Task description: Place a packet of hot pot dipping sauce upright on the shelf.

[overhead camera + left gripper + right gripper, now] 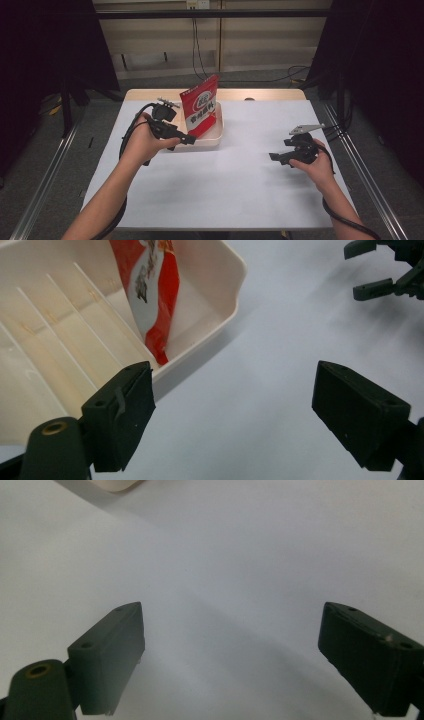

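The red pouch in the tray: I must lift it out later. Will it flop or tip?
The red pouch stands leaning in the slotted cream tray, so it probably tips once nudged. Its thin film body likely bends under a pinch. It looks light.

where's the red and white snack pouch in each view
High view: red and white snack pouch stands tilted in the cream plastic slotted tray, upper centre.
Left gripper view: top centre, lower corner in a tray slot.
Right gripper view: not in it.
Shared landmark: the tray; its corner shows top left there.
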Demonstrator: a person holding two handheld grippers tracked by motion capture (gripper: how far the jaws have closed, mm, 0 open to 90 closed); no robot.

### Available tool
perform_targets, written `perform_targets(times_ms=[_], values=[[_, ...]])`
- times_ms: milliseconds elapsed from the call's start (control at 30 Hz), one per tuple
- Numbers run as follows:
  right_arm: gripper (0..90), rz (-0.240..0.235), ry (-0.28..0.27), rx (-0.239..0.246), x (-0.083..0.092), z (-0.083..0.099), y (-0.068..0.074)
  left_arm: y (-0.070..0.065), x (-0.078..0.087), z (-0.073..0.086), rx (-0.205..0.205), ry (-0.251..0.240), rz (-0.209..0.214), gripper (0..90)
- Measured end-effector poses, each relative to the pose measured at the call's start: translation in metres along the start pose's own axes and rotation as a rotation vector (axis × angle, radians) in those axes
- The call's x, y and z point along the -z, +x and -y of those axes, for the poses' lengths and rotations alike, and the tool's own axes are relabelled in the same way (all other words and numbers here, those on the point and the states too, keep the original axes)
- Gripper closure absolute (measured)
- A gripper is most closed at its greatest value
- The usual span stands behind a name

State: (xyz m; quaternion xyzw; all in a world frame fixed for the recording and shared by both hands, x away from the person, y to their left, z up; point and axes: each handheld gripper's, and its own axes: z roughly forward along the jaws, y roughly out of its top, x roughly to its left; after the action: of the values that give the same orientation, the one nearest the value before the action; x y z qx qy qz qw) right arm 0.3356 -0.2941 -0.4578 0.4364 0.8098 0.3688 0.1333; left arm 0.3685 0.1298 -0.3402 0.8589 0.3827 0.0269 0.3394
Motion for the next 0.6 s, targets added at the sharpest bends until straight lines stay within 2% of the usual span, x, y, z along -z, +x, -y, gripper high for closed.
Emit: perform_targets(times_ms=[133, 333, 367, 400, 467, 533, 567, 600], values=[[11.1, -0.002, -0.004, -0.002, 0.0, 0.0, 0.0, 0.001, -0.006, 0.009, 0.008, -0.003, 0.019, 16.5], [10.7, -0.003, -0.007, -0.002, 0.001, 0.0, 0.001, 0.001, -0.018, 0.021, 0.014, -0.005, 0.021, 16.3], [10.7, -0.003, -0.007, -0.003, 0.001, 0.0, 0.001, 0.001, -0.02, 0.023, 0.032, -0.021, 0.023, 16.2], [10.7, -0.002, -0.008, -0.003, 0.001, 0.0, 0.001, 0.002, -0.021, 0.026, 0.016, -0.011, 0.023, 16.2], [10.5, -0.002, -0.011, 0.0, 0.001, 0.0, 0.0, 0.001, -0.024, 0.031, 0.024, -0.017, 0.018, 16.2], [10.4, 0.001, -0.009, -0.003, 0.001, 0.0, 0.001, 0.001, -0.027, 0.035, 0.01, -0.012, 0.013, 15.9], [10.3, 0.002, -0.008, -0.002, 0.001, 0.0, 0.001, -0.001, -0.029, 0.038, 0.03, -0.024, 0.015, 15.5], [10.3, -0.004, -0.007, 0.001, 0.001, 0.0, 0.001, 0.0, -0.03, 0.04, 0.019, -0.018, 0.028, 15.5]])
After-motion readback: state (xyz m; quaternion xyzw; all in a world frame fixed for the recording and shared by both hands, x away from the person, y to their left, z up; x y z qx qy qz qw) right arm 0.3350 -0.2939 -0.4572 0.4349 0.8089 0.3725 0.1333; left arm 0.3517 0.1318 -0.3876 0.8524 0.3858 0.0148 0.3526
